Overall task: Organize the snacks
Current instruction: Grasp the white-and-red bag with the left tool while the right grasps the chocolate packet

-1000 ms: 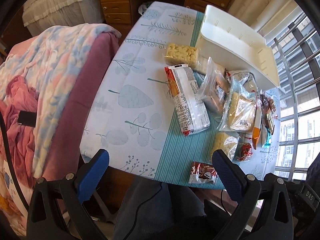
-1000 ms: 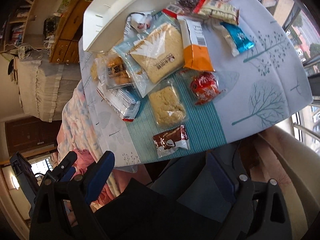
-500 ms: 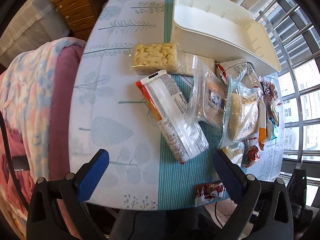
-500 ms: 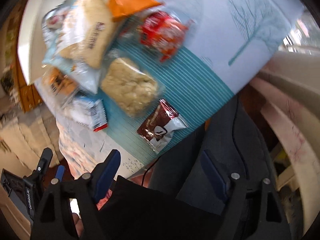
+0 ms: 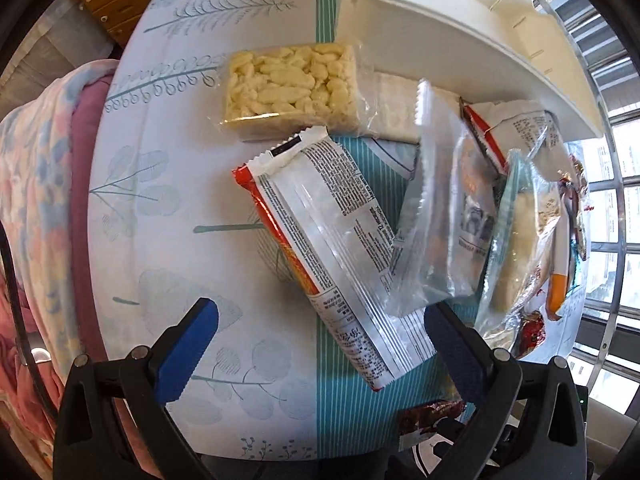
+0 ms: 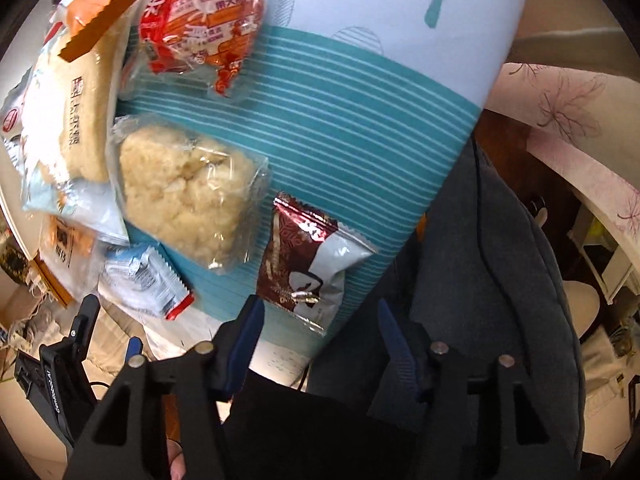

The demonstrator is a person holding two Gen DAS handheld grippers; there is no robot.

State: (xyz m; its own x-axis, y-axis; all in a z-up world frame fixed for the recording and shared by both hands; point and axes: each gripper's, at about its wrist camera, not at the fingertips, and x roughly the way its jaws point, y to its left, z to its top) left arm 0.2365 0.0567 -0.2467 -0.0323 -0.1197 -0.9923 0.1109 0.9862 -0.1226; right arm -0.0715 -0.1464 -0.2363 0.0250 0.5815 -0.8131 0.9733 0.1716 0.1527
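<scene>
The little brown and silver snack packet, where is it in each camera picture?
Left wrist view: brown and silver packet at the bottom edge, partly hidden.
Right wrist view: brown and silver packet at the middle, near the table's edge.
Shared landmark: teal striped band under it.

Daylight pours in from the barred window, glaring off the long silver-and-red foil snack wrapper beside it. Both fisheye views bow at dark rims; the right view blurs leftward.
</scene>
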